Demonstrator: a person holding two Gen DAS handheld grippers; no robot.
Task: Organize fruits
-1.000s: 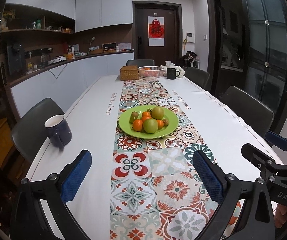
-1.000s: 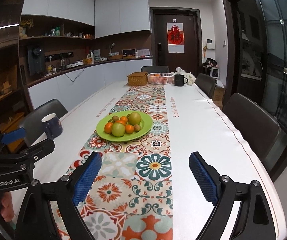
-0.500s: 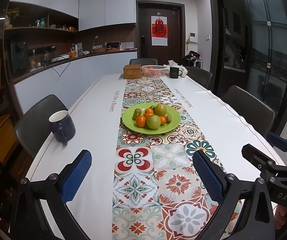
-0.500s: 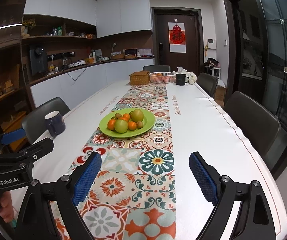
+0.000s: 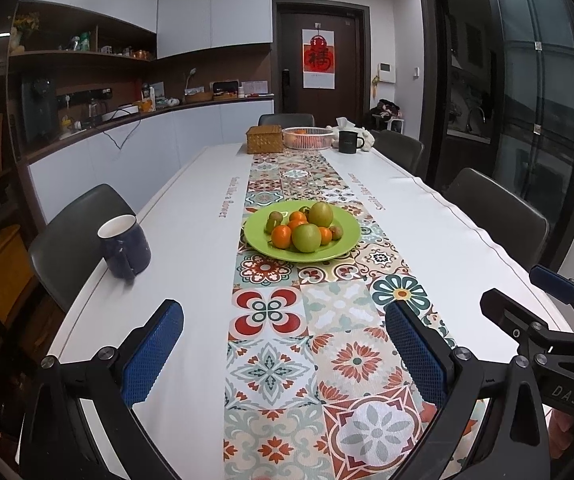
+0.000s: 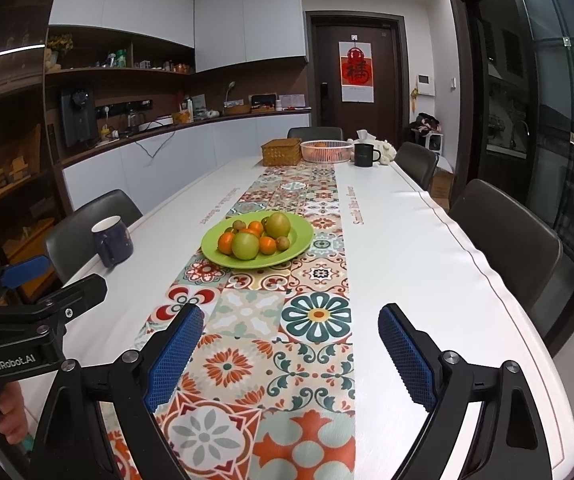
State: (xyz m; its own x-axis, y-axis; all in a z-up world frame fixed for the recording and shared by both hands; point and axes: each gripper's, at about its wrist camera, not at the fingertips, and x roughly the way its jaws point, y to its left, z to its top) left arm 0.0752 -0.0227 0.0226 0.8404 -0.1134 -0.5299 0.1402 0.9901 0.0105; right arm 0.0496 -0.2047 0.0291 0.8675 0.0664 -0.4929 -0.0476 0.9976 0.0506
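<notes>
A green plate (image 5: 347,236) (image 6: 299,236) sits on the patterned table runner at mid-table. It holds two green apples (image 5: 306,237) (image 6: 244,245), several small oranges (image 5: 281,236) (image 6: 226,242) and small brownish-green fruits (image 5: 275,216). A white wire basket (image 5: 307,137) (image 6: 325,150) with orange fruit stands at the far end. My left gripper (image 5: 285,354) is open and empty, above the near runner, well short of the plate. My right gripper (image 6: 291,354) is open and empty, likewise near the front. Each gripper shows at the edge of the other's view.
A dark blue mug (image 5: 124,245) (image 6: 112,241) stands near the left table edge. A wicker box (image 5: 265,139), a black mug (image 5: 349,141) and tissues stand at the far end. Dark chairs (image 5: 495,216) line both sides. A counter runs along the left wall.
Both grippers have moved forward along the table and tilted up a little; the plate of fruit looks nearer and larger. Both stay open and empty.
</notes>
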